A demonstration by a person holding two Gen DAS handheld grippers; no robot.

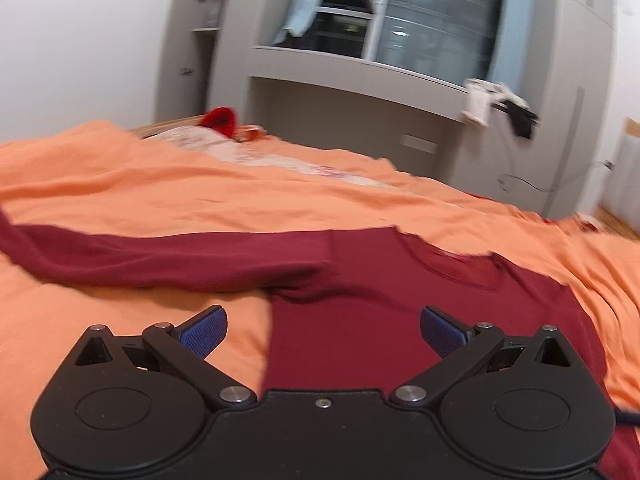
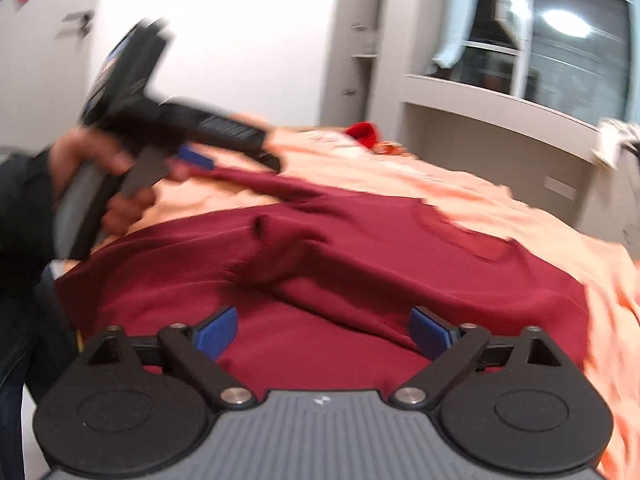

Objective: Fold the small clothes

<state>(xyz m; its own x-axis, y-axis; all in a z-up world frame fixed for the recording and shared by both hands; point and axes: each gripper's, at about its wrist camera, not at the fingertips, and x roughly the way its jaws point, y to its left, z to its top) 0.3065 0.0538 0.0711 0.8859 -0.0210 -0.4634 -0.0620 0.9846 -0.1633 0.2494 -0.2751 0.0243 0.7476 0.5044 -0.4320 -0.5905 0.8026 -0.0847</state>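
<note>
Left tongs: blue pads spread wide, nothing between them; they hang over the near side of the top, at its left side seam.
Right tongs: pads wide apart, gripping nothing; they hover low over the body of the top.
Left tongs seen from the right wrist: blurred, held in a hand in a dark sleeve, above the left sleeve of the top; whether they touch the cloth cannot be told.
Top: dark red, long-sleeved, lying on the bed with its neckline towards the far edge.
Left sleeve: stretched out flat towards the bed's left edge.
Right sleeve: seems folded across the chest; blur makes the fold unclear.
Bed: covered with an orange sheet, rumpled.
Far edge of bed: a pale printed cloth and a bright red item lie near the far left corner.
Beyond the bed: grey ledge under a dark window.
</note>
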